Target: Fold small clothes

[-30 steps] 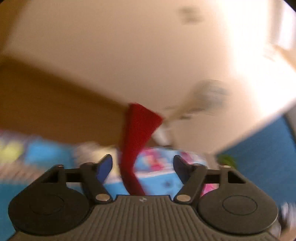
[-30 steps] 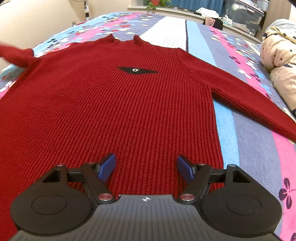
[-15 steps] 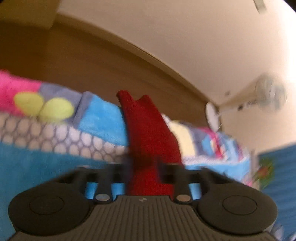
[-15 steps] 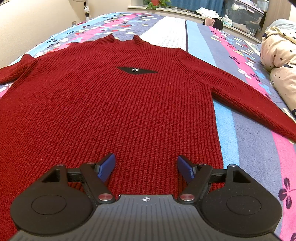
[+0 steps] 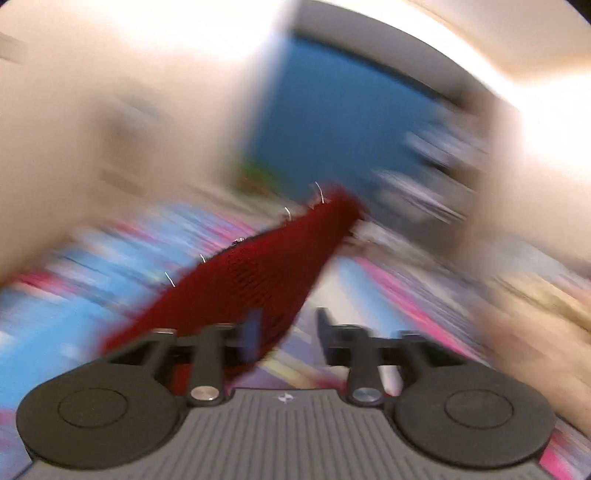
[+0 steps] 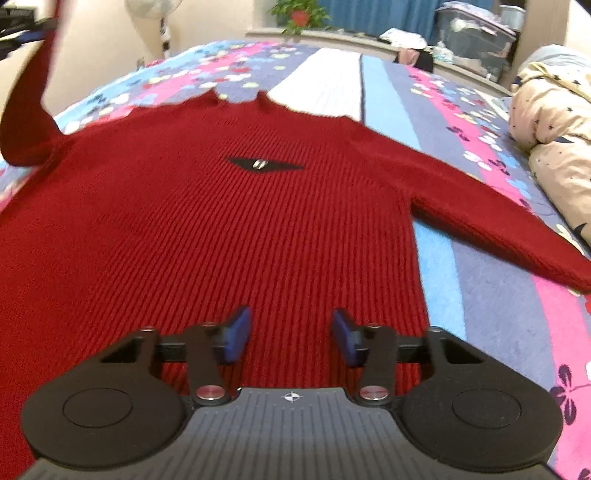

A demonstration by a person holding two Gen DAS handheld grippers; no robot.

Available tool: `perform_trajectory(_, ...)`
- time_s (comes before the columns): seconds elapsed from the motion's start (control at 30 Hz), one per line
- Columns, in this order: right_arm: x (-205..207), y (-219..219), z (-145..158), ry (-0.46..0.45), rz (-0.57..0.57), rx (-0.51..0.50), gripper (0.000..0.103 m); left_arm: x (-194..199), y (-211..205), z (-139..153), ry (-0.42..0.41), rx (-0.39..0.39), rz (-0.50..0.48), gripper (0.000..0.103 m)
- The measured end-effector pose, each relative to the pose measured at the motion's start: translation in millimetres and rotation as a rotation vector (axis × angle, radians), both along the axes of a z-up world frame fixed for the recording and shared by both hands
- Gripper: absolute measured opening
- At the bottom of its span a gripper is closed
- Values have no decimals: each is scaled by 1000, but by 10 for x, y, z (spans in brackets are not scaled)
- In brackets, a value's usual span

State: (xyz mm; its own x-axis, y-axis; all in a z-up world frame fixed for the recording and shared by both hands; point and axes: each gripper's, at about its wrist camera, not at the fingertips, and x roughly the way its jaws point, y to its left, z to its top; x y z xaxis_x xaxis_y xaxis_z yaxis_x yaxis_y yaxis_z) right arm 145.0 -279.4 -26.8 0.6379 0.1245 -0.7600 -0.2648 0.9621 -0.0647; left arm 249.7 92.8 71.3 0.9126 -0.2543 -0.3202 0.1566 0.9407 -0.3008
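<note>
A red knitted sweater lies flat, front up, on the patterned bedspread, with a black badge on its chest. One sleeve stretches out flat to the right. The other sleeve curves up into the air at the far left. In the blurred left wrist view that sleeve runs past the left finger of my left gripper; the jaws are opening, the cloth's edge is in the gap and the pads do not press on it. My right gripper hovers over the sweater's lower body, jaws closing, not pinching the knit.
A cream duvet with stars is bunched at the bed's right side. Beyond the bed's far end are a standing fan, a potted plant and storage boxes. A cream wall runs along the left.
The left sleeve, flat half a second ago, has risen off the bed. My left gripper has swung round fast; its jaws, shut on the sleeve, have parted. The right jaws have narrowed.
</note>
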Motion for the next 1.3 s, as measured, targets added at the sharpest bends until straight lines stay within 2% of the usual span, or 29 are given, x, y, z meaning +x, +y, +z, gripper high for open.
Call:
perform_trajectory(0.03,20,-15,20,-12,-17,18,42,8,-166,-39,29,2,-98,53)
perform_trajectory(0.1,51,-46,56,-30,-43,58,39,-53,-288,-102,4,39,-95,53)
perform_trajectory(0.13,65,-63,73,-38,-53,76,39,-20,-233,-139,19,35,-84,53)
perform_trajectory(0.2,87,-94,106,-54,-72,111,39,80,56,-224,83,-15,-11,53)
perform_trajectory(0.27,131,-119,132,-66,-84,152,39,113,378,-319,166,-55,104,52)
perform_trajectory(0.3,156,-117,137,-69,-86,168,39,296,537,-343,207,-52,160,52)
perform_trajectory(0.33,190,-123,143,-73,-91,188,39,318,669,-382,255,-41,225,52)
perform_trajectory(0.4,272,-135,152,-77,-102,237,39,303,894,-342,311,-26,294,52)
perform_trajectory(0.47,393,-142,148,-65,-107,312,39,206,1151,-224,334,-34,329,52)
perform_trajectory(0.57,621,-45,120,-62,-115,363,40,-45,1313,-96,373,-69,371,53)
perform_trajectory(0.67,986,125,40,-32,-148,404,43,-440,1222,-60,393,-46,401,54)
perform_trajectory(0.77,1323,396,-88,-4,-172,396,43,-678,1081,-263,391,13,406,55)
perform_trajectory(0.8,1401,492,-121,2,-164,383,43,-638,1045,-350,429,55,415,53)
perform_trajectory(0.83,1462,600,-153,0,-158,355,44,-549,1055,-424,446,63,423,53)
perform_trajectory(0.87,1511,724,-171,-15,-161,307,47,-521,1086,-421,416,41,438,52)
perform_trajectory(0.9,1546,786,-175,-29,-170,276,45,-485,1106,-410,388,35,458,52)
perform_trajectory(0.97,1578,900,-132,-70,-193,224,2,-393,1114,-344,318,61,484,53)
perform_trajectory(1.03,1570,900,-1,-118,-186,230,1,-352,1121,-296,262,76,492,53)
perform_trajectory(1.13,1520,788,367,-258,-179,247,0,-320,1161,-257,230,69,476,53)
perform_trajectory(1.23,1466,454,715,-403,-333,239,1,-306,1215,-223,225,27,470,53)
perform_trajectory(1.27,1500,354,723,-414,-388,207,1,-285,1219,-233,230,14,462,52)
perform_trajectory(1.3,1564,267,675,-389,-426,174,1,-260,1214,-247,238,7,446,52)
